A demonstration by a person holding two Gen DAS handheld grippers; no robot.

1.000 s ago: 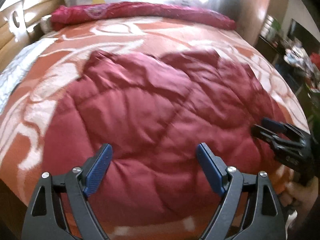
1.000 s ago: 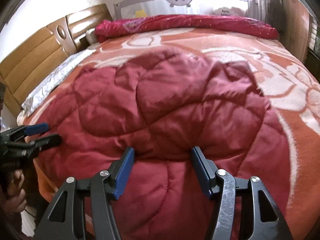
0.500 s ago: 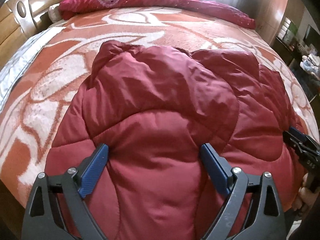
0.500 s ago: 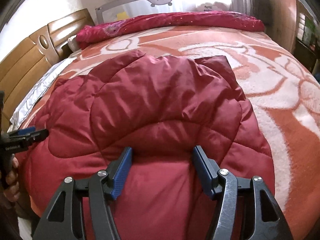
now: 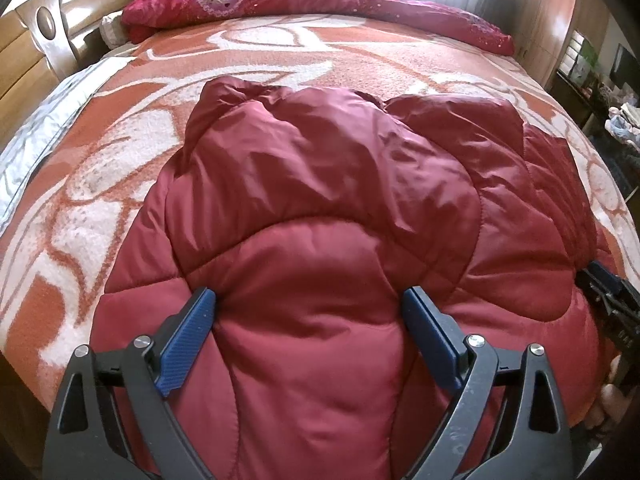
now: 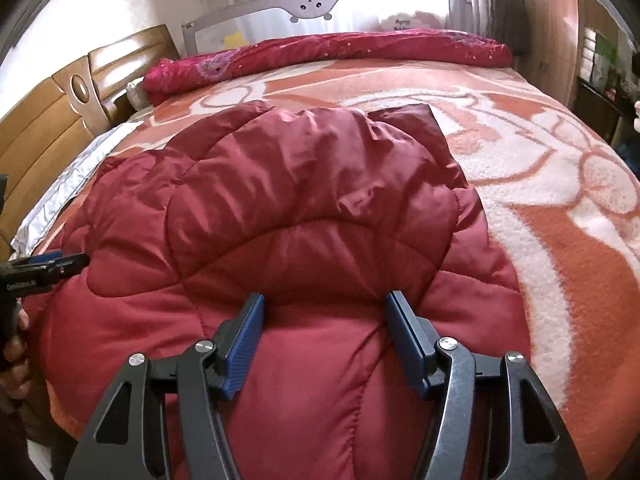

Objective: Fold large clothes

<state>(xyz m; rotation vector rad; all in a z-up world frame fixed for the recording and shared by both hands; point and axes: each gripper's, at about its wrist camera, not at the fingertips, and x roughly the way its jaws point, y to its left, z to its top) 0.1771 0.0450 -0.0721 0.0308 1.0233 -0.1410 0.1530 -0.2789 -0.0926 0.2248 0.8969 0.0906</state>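
Observation:
A large dark red quilted padded garment [image 5: 320, 200] lies on the bed, its near hem drawn up toward both cameras; it also shows in the right wrist view [image 6: 304, 208]. My left gripper [image 5: 310, 314] has its jaws wide apart with the near fold of padding bulging between them. My right gripper [image 6: 324, 322] also has its jaws apart around a bulge of the hem. Whether either grips the fabric is hidden. Each gripper shows edge-on in the other view, the right one [image 5: 608, 292] and the left one [image 6: 48, 266].
The bed is covered by an orange and white blanket [image 5: 120, 184]. A rolled magenta quilt [image 5: 312, 4] lies along the far side under a grey bed rail [image 6: 320, 4]. A wooden headboard [image 6: 48, 120] is at the left, cluttered furniture [image 5: 600, 80] at the right.
Both grippers have gone down to the garment's near hem and lifted it, bunching the padding toward the cameras. The far part now folds up in a hump.

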